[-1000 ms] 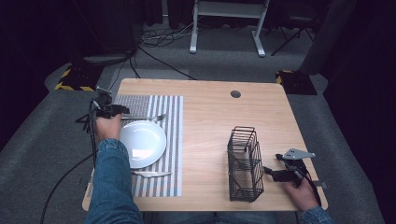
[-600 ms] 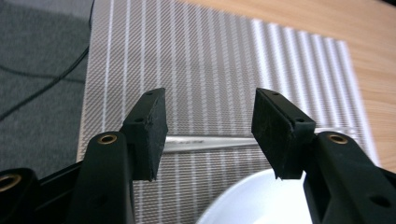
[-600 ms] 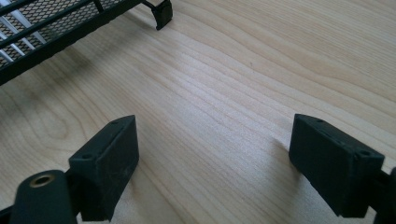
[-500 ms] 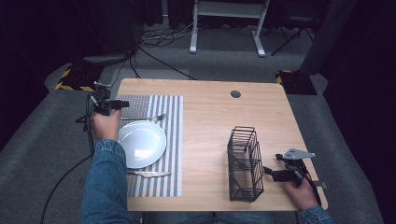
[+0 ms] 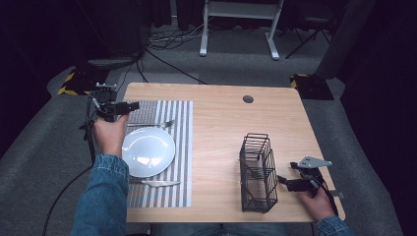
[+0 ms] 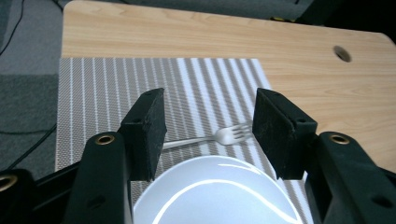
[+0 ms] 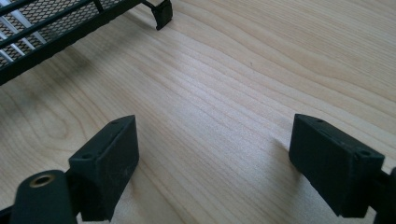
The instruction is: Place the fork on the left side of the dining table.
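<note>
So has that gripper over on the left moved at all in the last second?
Yes. The left gripper has drifted away from the person, toward the table's far edge; it was beside the white plate and is now beyond it.

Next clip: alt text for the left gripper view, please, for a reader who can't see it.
The left gripper, jaws open and empty, hangs over a white plate on a grey striped placemat. A fork lies on the mat just beyond the plate's far rim, framed between the jaws, with the wooden table stretching behind.

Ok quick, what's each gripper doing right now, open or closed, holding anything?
Left gripper: open, empty, above the white plate near the fork.
Right gripper: open, empty, beside the black wire basket.
</note>
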Demonstrator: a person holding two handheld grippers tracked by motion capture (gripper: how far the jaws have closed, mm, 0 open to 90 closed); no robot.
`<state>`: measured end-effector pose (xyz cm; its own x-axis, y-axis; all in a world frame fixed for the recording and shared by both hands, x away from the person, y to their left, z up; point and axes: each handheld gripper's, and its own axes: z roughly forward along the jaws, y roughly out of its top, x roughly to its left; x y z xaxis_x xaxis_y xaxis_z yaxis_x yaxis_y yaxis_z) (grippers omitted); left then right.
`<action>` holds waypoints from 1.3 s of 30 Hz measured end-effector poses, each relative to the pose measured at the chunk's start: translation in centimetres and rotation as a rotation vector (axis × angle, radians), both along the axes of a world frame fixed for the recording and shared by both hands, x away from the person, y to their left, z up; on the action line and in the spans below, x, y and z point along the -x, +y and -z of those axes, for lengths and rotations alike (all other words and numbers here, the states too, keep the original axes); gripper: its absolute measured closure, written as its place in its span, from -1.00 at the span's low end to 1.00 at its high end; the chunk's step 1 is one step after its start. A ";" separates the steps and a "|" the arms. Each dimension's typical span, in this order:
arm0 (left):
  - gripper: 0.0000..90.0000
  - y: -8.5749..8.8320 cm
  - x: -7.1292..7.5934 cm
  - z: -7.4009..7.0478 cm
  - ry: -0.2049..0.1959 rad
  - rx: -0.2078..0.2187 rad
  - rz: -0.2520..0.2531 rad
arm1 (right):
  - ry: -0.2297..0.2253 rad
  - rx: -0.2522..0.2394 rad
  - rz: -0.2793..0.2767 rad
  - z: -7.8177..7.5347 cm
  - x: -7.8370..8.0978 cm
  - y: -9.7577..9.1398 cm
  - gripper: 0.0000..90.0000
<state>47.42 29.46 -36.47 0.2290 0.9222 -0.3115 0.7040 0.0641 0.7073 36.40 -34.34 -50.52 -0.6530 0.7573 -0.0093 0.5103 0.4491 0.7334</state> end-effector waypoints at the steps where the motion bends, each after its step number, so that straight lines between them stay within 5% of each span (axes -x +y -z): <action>1: -0.01 -0.2 0.4 -0.3 -0.009 0.002 0.009 | 0.000 0.000 0.000 0.0 0.0 0.0 -0.64; 11: -0.01 -2.5 4.4 -2.7 -0.101 0.025 0.072 | 0.000 0.000 0.001 0.0 0.0 0.0 -0.64; 16: -0.03 -4.0 6.7 -3.4 -0.137 0.001 0.119 | 0.000 0.000 0.001 0.0 0.0 0.0 -0.64; 29: -0.13 -7.2 12.2 -3.6 -0.243 0.016 0.236 | 0.000 0.000 0.000 0.0 0.0 0.0 -0.64; 39: -0.17 -8.3 15.5 -2.6 -0.263 0.047 0.327 | 0.000 0.000 0.001 0.0 0.0 0.0 -0.64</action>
